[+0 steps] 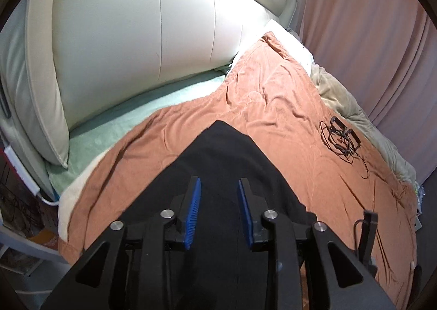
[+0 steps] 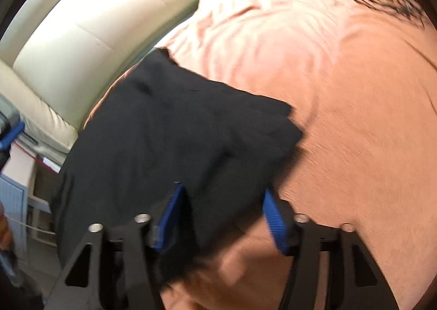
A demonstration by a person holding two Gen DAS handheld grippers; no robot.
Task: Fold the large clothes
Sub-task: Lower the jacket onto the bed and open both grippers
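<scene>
1. Black fabric, the garment (image 1: pixel 226 162), is seen in the left wrist view lying on the orange blanket (image 1: pixel 286 107) that covers the bed. The left tool (image 1: pixel 220 200) is held just above the garment with its blue pads (image 1: pixel 193 211) narrowly parted; no cloth is pinched between them. A tangle of black cables (image 1: pixel 341 137) lies on the blanket to the right of the garment, well apart from it. A cream headboard (image 1: pixel 136 36) stands beyond the garment, and pink curtains (image 1: pixel 368 36) hang to its right.
2. In the blurred right wrist view, the garment (image 2: pixel 177 129) is spread on the blanket (image 2: pixel 341 118) in front of the headboard (image 2: pixel 68 50). The right tool (image 2: pixel 222 214) is held wide open over the garment's near edge, nothing being gripped.
</scene>
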